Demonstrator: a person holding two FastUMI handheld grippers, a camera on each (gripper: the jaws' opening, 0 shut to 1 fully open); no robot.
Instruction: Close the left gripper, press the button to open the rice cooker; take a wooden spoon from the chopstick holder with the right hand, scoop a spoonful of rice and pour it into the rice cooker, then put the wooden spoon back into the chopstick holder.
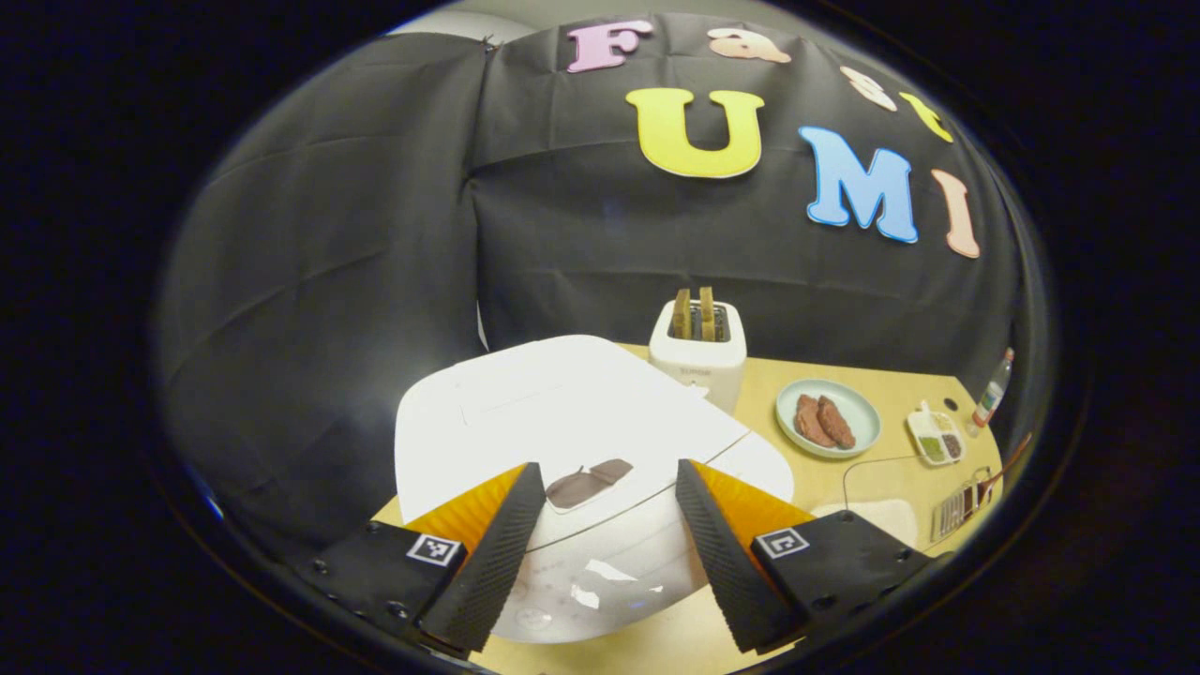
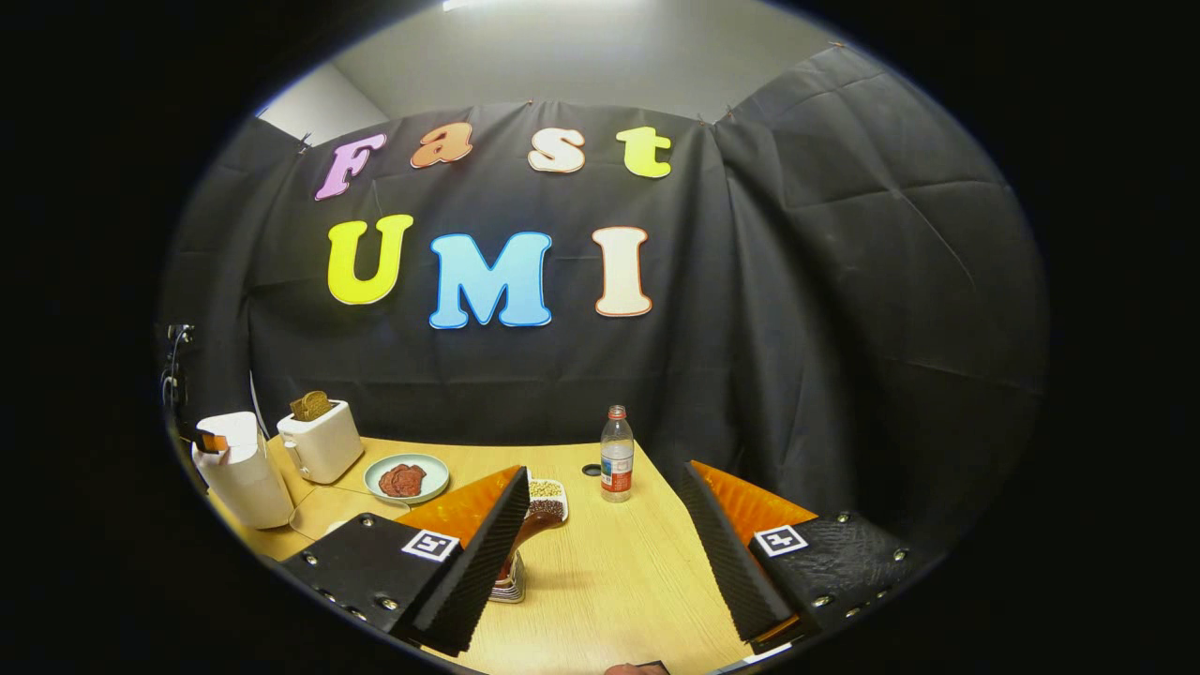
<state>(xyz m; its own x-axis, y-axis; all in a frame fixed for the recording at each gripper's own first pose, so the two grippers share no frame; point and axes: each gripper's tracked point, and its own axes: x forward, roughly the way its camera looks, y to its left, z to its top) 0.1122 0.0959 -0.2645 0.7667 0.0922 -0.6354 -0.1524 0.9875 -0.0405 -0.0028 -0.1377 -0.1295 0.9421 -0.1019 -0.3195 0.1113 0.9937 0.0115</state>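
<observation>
The white rice cooker (image 1: 562,422) lies close below my left gripper (image 1: 609,553), its lid down and a dark button (image 1: 589,484) on the lid's front. The left gripper is open, its fingers straddling the cooker's front from above without touching the button. In the right gripper view the cooker (image 2: 242,478) stands at the table's far left. My right gripper (image 2: 605,553) is open and holds nothing, hovering over the wooden table (image 2: 619,581). The chopstick holder (image 2: 512,586) sits half hidden behind its left finger, with a brown wooden spoon handle (image 2: 534,525) sticking out. The holder (image 1: 958,508) also appears at the right table edge.
A white toaster (image 1: 698,349) with two bread slices stands behind the cooker. To its right are a plate of brown meat (image 1: 828,419), a small divided dish of grains (image 1: 936,438) and a plastic bottle (image 2: 616,455). A pale patch (image 1: 872,517) beside the holder is unclear.
</observation>
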